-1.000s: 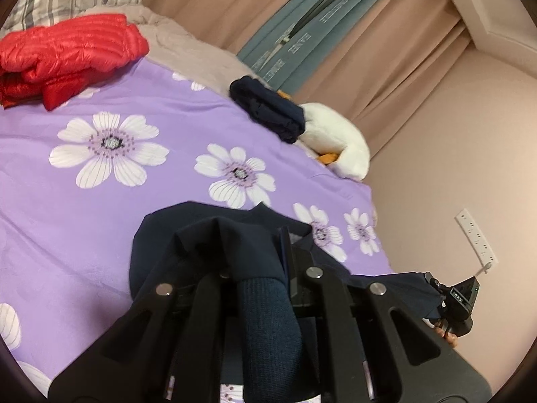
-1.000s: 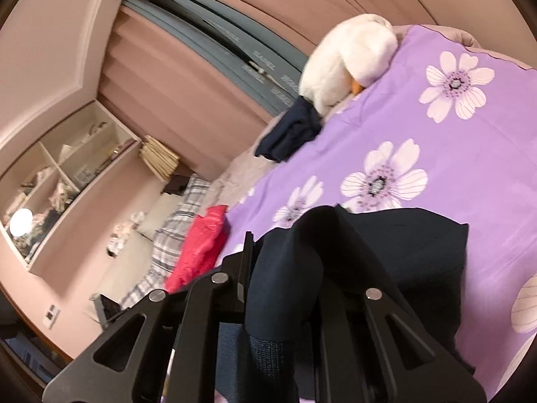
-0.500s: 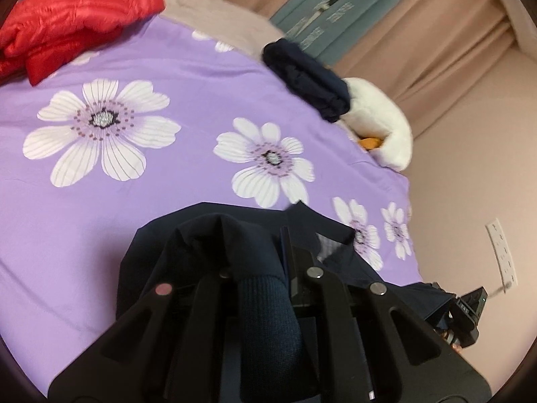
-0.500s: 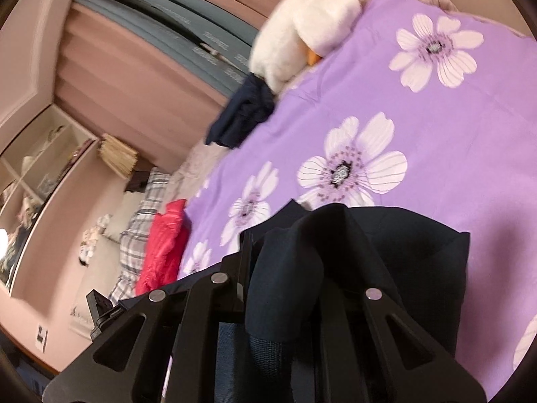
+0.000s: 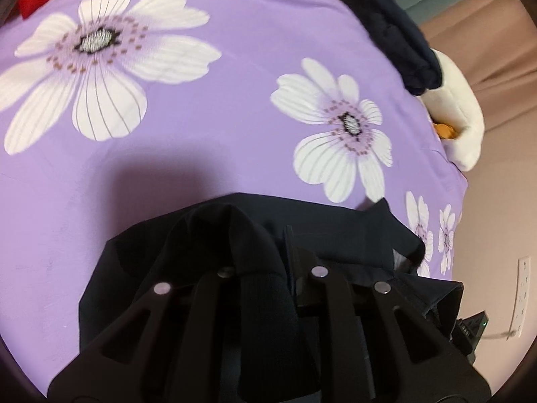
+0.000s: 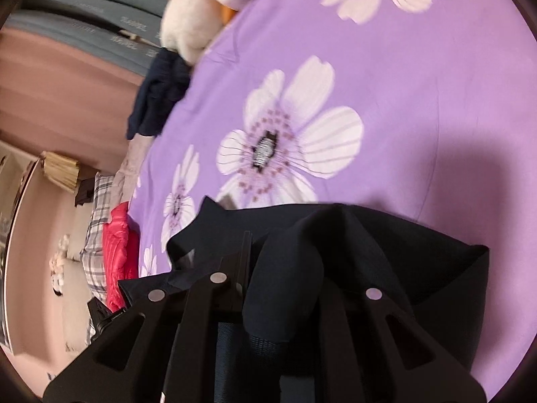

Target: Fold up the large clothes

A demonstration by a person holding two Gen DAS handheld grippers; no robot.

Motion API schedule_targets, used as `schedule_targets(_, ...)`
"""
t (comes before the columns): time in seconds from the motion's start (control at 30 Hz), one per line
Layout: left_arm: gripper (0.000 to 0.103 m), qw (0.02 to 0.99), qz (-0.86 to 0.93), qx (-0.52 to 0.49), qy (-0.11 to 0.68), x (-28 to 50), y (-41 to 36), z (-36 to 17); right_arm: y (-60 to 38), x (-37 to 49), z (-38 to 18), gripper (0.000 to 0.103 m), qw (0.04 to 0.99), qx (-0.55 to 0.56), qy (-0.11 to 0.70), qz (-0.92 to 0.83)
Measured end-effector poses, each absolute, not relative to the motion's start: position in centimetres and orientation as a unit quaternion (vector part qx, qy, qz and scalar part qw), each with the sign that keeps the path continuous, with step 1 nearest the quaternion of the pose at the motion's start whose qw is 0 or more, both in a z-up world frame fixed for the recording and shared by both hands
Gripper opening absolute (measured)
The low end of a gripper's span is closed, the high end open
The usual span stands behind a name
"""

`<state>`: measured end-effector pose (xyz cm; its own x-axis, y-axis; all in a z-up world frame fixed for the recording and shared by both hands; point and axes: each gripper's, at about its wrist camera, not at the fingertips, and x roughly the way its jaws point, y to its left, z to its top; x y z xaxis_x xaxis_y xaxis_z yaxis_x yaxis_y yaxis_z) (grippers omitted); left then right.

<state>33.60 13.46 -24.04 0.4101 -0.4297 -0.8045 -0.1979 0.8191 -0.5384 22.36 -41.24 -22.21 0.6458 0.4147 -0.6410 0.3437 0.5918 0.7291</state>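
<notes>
**Over the bed: navy garment held at both ends**

Left tool [image 5: 258, 268]: clamped on a bunched fold of the navy garment [image 5: 335, 221]. Right tool [image 6: 285, 282]: clamped likewise. Garment spanned between them, long axis left to right, its front edge over the purple bedspread [image 5: 235, 67]. Against one second before: both tools lower and nearer the bedspread.

Soft indoor light is falling evenly; dark shadows are pooling on the purple flowered bedsheet [image 5: 214, 141] ahead of each claw, edges bending, blurring.
</notes>
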Motion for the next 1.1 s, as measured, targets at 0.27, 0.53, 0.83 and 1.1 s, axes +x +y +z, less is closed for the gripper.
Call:
schedule_targets(0.27,0.073,0.781,-0.077,-0.320,0.531,35.3,13.3,-23.3,-43.7,22.6,-23.4,0.055,0.721,0.568,0.396,0.037)
schedule_targets(0.53,0.088,0.837,-0.002,-0.290,0.464,37.3,15.8,-20.0,-46.0,23.6,-20.5,0.064,0.749,0.557,0.358,0.007)
schedule_targets(0.83,0.088,0.855,-0.089,-0.188,0.474,33.2,14.3,-18.4,-35.3,26.1,-13.6,0.064,0.892,0.188,0.393,0.122)
schedule_targets(1.1,0.088,0.840,-0.189,-0.097,0.499,28.4,7.7,-21.1,-19.0,29.3,-16.6,0.061,0.847,-0.130,0.444,0.264)
